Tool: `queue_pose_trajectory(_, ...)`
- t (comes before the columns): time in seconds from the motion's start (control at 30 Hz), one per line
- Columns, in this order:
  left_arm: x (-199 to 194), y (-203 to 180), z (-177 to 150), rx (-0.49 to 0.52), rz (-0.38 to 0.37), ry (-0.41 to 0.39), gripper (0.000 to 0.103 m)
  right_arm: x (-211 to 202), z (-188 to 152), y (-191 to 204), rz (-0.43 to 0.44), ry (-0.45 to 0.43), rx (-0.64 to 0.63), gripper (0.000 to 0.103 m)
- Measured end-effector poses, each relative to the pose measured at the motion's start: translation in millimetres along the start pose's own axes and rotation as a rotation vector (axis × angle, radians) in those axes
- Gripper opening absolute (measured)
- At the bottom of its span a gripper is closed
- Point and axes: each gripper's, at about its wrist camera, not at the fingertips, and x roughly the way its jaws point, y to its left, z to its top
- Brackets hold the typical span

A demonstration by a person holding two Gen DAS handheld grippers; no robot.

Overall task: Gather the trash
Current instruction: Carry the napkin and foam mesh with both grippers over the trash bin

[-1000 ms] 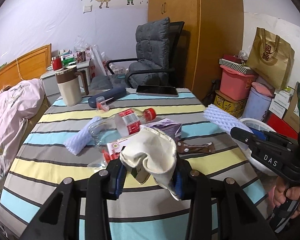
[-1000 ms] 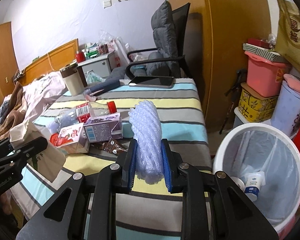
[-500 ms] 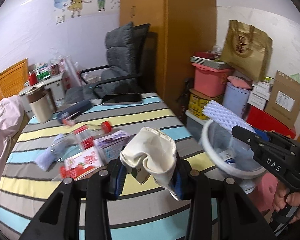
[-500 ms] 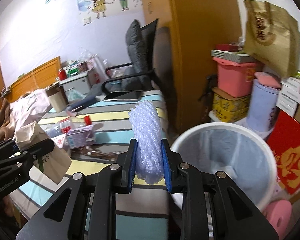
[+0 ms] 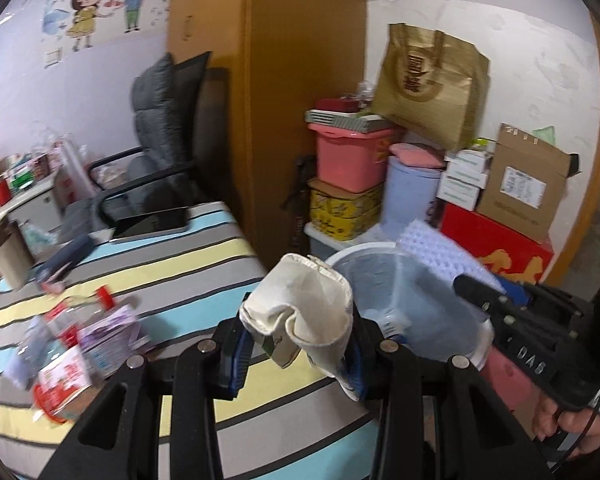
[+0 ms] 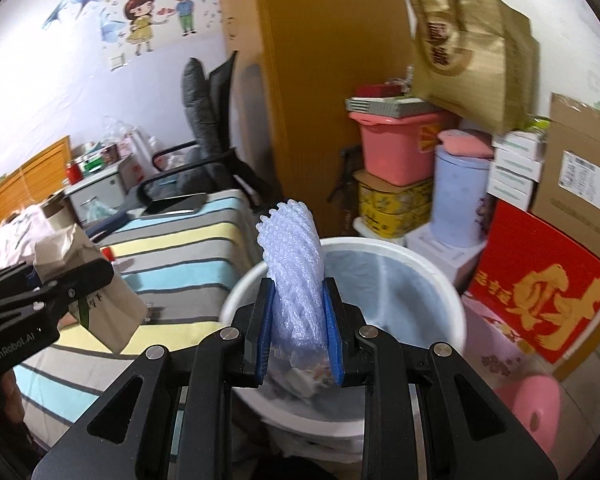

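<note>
White foam net (image 6: 294,276) pinched upright in my right gripper (image 6: 296,340), bin (image 6: 440,276) at twelve o'clock below; left gripper (image 5: 296,354) pinches a bag (image 5: 300,304).

A crumpled cream paper bag (image 5: 300,312) sits pinched between two blue pads, its folded top upright beside the rim of a round white plastic bin (image 6: 452,300) lined with a pale bag. A pale blue foam net sleeve (image 6: 294,276) stands upright, squeezed between blue pads directly above the bin's opening. Small discarded items lie inside at the bottom
</note>
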Motion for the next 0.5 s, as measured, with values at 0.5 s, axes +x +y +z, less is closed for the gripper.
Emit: queue_pose_trajectory(0.5,60.0,-48.9,7.5,0.049,-0.098,0.085,0.042,22.9,-11.7,-39.9,-0.102,0.106,0.029,0.026)
